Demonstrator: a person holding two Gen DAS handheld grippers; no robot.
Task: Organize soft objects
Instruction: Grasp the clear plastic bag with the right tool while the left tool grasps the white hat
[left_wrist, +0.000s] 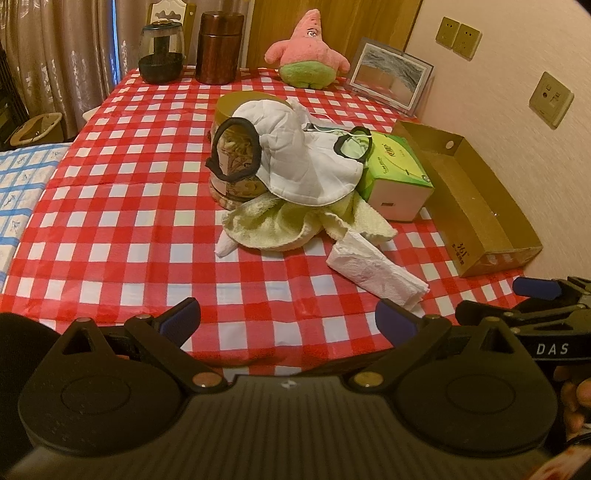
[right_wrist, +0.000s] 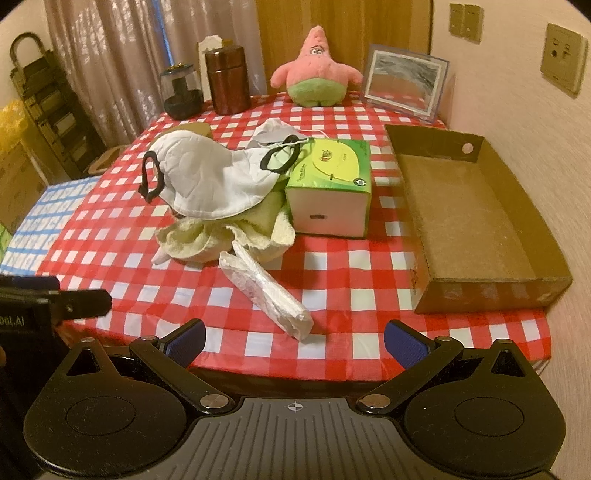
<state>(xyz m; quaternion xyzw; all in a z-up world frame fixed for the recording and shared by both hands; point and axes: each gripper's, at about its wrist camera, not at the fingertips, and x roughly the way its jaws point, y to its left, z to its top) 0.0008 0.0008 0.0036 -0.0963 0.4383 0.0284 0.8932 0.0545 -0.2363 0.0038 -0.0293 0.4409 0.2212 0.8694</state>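
**Both tongs spread wide, grasping nothing, at the table's near edge**

Left tongs (left_wrist: 288, 317) and right tongs (right_wrist: 294, 338) hover level, aimed at the folded tissue (right_wrist: 264, 291). Just behind it lie the yellow towel (right_wrist: 225, 236) and white mask (right_wrist: 207, 184); cardboard tray (right_wrist: 472, 221) right.

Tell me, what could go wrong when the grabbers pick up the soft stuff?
1. The white cloth mask drapes over the round tin and the green tissue box. Pulling it fast might tip the tin or drag the box.
2. The yellow towel lies under the mask and overlaps the folded tissue, so one grab may lift several things at once.
3. Both grippers, left and right, are open and close together; they could bump.
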